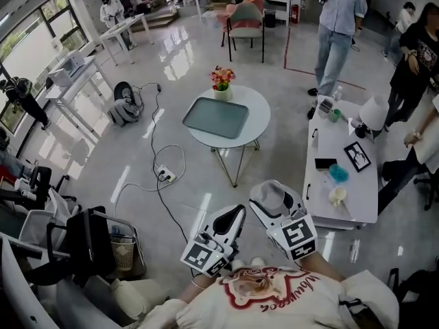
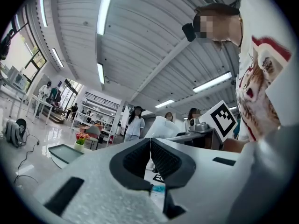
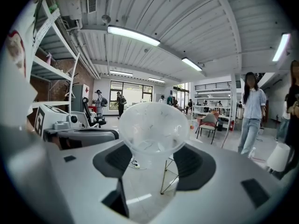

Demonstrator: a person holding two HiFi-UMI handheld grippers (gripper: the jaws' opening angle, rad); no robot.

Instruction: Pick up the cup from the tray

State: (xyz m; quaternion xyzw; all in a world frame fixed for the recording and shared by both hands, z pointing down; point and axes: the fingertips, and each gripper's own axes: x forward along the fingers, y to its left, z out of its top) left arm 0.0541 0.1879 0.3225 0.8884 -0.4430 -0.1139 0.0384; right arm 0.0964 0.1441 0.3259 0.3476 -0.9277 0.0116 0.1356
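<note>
Your right gripper (image 3: 154, 158) has its dark ribbed pads (image 3: 117, 158) pressed against either side of a clear, thin-walled plastic cup (image 3: 154, 127). The narrow lower part of the cup sits between the pads. Its wide mouth stands out past them and tips back toward that gripper's camera. In the head view the cup (image 1: 269, 196) rides at the tip of the right gripper (image 1: 273, 210), close in front of your chest. It is off the grey-green rectangular tray (image 1: 216, 117) and well apart from it.

Your left gripper (image 2: 150, 149) has its two black pads (image 2: 135, 160) drawn together, touching along their inner edges with nothing between them. In the head view the left gripper (image 1: 232, 219) is just beside the right one.

Farther out, the tray lies flat on the round white table (image 1: 259, 118). A small pot of pink and orange flowers (image 1: 221, 81) stands at the tray's far edge.
</note>
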